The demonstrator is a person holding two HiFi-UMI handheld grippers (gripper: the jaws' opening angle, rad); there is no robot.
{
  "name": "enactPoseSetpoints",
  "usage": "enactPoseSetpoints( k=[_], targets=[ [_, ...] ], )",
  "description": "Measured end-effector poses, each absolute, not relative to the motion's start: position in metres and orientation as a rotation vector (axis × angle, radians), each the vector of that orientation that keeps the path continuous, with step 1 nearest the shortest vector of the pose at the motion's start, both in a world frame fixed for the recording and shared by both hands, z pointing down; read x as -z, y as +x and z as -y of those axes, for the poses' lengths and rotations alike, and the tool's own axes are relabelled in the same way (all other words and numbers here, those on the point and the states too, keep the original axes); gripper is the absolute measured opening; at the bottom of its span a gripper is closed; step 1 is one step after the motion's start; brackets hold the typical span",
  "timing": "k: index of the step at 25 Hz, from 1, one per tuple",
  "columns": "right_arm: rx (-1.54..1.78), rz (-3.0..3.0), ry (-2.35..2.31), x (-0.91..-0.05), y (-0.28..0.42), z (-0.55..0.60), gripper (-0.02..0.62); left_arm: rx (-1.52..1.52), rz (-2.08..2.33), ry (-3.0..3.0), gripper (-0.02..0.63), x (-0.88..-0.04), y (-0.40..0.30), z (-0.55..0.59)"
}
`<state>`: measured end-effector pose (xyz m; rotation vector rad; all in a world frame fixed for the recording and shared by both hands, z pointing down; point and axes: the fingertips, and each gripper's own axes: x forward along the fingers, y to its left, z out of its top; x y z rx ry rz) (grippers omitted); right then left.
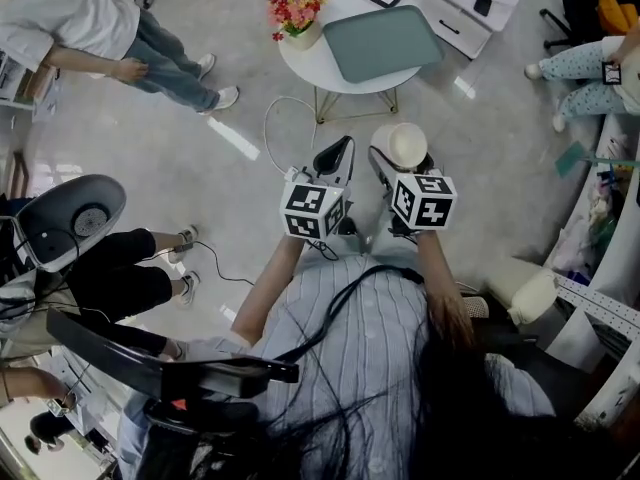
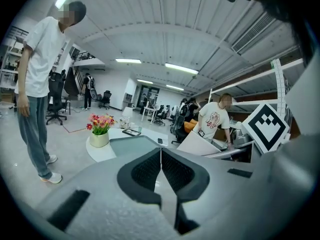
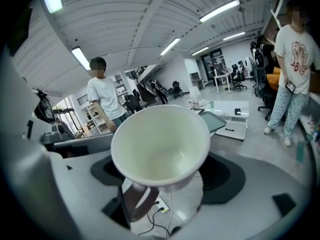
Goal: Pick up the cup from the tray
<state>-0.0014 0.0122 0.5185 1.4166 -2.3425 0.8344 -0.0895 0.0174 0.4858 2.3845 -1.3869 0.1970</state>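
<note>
Right gripper [image 1: 402, 164] was pinching the cup [image 3: 160, 143] between its jaws, with the cup's mouth facing back along them. The cup was held off the tray [image 1: 385, 40], which lay well ahead of the jaws on the round table [image 1: 300, 63]. Left gripper [image 2: 161, 168] jaws were pressed together with nothing between them. Judgement: the pick-up was effectively complete, and the next move called only for a steady, level hold.
</note>
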Motion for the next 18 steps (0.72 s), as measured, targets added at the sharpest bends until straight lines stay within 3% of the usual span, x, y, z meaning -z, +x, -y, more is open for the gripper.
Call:
enactPoseSetpoints(
  k=[18],
  targets=[
    [-0.817,2.397,1.364,-0.501,-0.026,-0.041,0.407,-0.118,1.424,2.441,0.015,-0.467,-0.108,-0.02]
  ],
)
